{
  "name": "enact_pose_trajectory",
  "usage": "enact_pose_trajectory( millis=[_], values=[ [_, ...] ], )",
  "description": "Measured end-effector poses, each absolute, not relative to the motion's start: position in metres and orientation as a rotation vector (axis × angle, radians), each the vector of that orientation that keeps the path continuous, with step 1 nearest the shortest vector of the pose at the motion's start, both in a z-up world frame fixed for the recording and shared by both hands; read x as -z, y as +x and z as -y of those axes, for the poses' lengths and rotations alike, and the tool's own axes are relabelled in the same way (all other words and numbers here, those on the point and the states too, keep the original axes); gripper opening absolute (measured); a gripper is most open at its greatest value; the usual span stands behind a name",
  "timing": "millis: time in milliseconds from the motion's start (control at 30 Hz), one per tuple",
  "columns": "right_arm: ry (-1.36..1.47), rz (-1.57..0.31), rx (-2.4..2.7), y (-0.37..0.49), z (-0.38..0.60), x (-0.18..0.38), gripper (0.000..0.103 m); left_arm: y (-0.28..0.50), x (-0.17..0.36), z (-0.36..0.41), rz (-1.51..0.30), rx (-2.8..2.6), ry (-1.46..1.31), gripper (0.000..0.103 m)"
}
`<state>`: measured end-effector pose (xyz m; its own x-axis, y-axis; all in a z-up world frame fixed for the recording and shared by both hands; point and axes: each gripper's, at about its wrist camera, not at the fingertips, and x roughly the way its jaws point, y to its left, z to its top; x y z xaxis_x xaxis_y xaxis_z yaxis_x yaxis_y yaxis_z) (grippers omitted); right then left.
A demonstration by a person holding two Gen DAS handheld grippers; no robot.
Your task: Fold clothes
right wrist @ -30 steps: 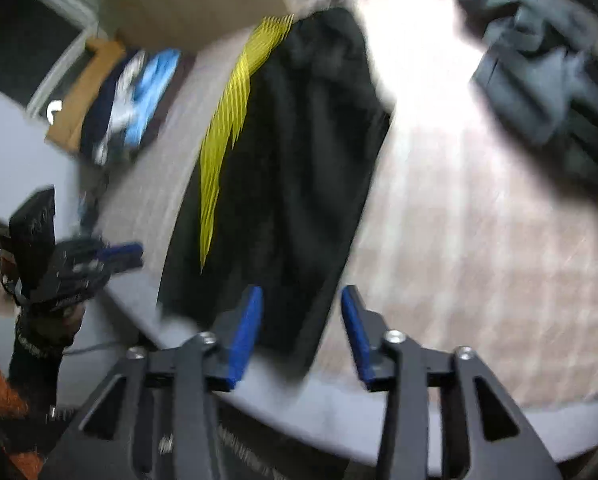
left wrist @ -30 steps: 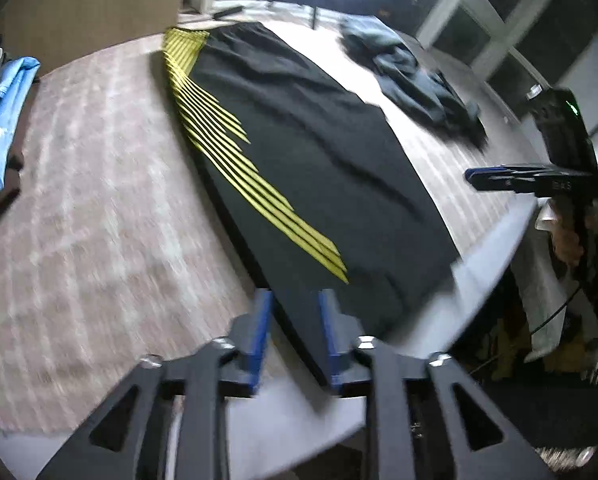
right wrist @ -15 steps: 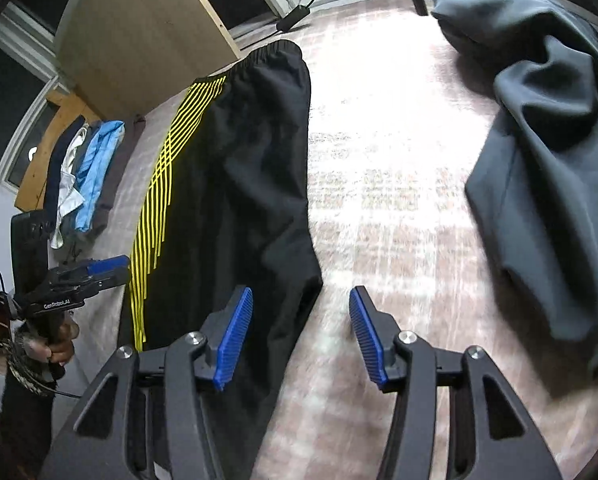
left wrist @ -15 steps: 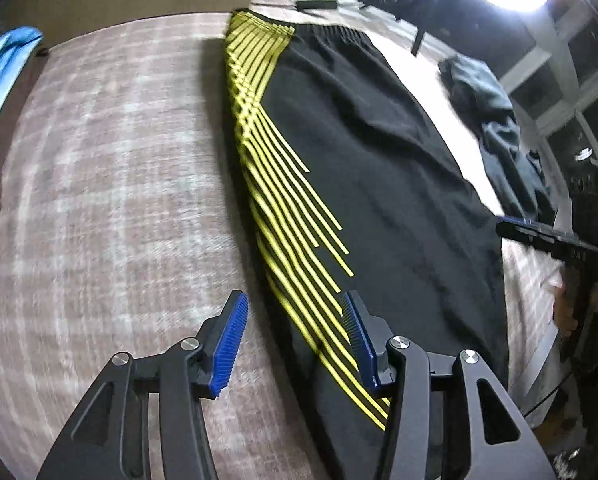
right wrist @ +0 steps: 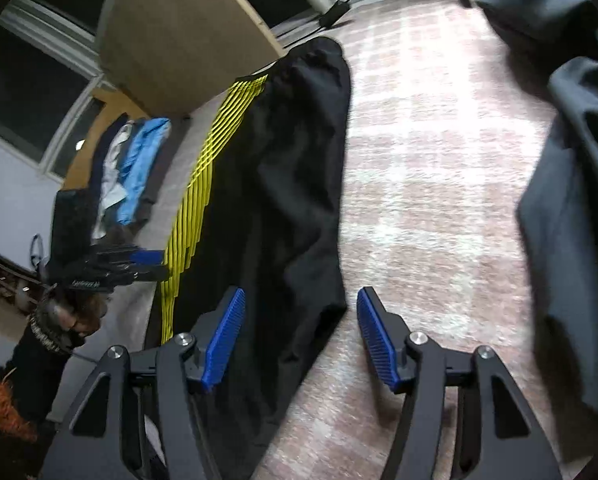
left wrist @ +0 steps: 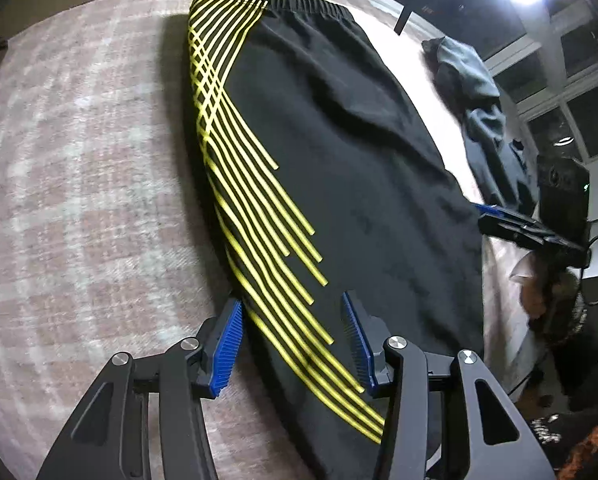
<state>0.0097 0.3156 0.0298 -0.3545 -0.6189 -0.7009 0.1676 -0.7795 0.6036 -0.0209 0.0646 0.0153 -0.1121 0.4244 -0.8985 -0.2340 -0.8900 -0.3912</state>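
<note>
Black trousers (left wrist: 339,152) with yellow stripes (left wrist: 251,208) lie flat along a worktop (left wrist: 79,200) covered in pale checked cloth, waistband at the far end. The left claw (left wrist: 293,344) hangs over the striped edge, its blue pads spread apart with nothing between them. The right claw (right wrist: 299,336) is likewise spread wide over the opposite edge. A grey garment (right wrist: 571,184) lies crumpled well apart to the right.

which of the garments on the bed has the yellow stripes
The black shorts, lying flat between both open grippers; the crumpled grey garment to their right is plain.
</note>
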Motion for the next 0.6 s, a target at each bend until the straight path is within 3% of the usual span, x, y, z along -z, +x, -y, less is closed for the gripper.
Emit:
enact_pose_trajectory(
  millis=[233, 333, 400, 433, 467, 600],
  values=[
    [1.35, 0.648, 2.039, 0.006, -0.319, -0.023, 0.058, -0.025, -0.016, -0.063, 0.271, -1.988, -1.714, 0.046],
    [1.333, 0.615, 2.042, 0.001, -0.31, -0.023, 0.053, -0.028, -0.016, -0.065, 0.268, -1.983, -1.706, 0.043],
    [1.344, 0.603, 2.033, -0.001, -0.309, -0.019, 0.034, -0.027, -0.016, -0.065, 0.249, -1.999, -1.698, 0.034],
    [1.351, 0.6, 2.03, -0.002, -0.309, -0.018, 0.028, -0.026, -0.016, -0.065, 0.24, -2.009, -1.696, 0.018],
    [1.36, 0.607, 2.026, -0.004, -0.31, -0.015, 0.014, -0.028, -0.014, -0.064, 0.242, -2.012, -1.703, 0.002],
    [1.363, 0.69, 2.005, -0.006, -0.318, -0.009, 0.008, -0.027, -0.015, -0.06, 0.255, -2.042, -1.669, 0.003]
  ],
)
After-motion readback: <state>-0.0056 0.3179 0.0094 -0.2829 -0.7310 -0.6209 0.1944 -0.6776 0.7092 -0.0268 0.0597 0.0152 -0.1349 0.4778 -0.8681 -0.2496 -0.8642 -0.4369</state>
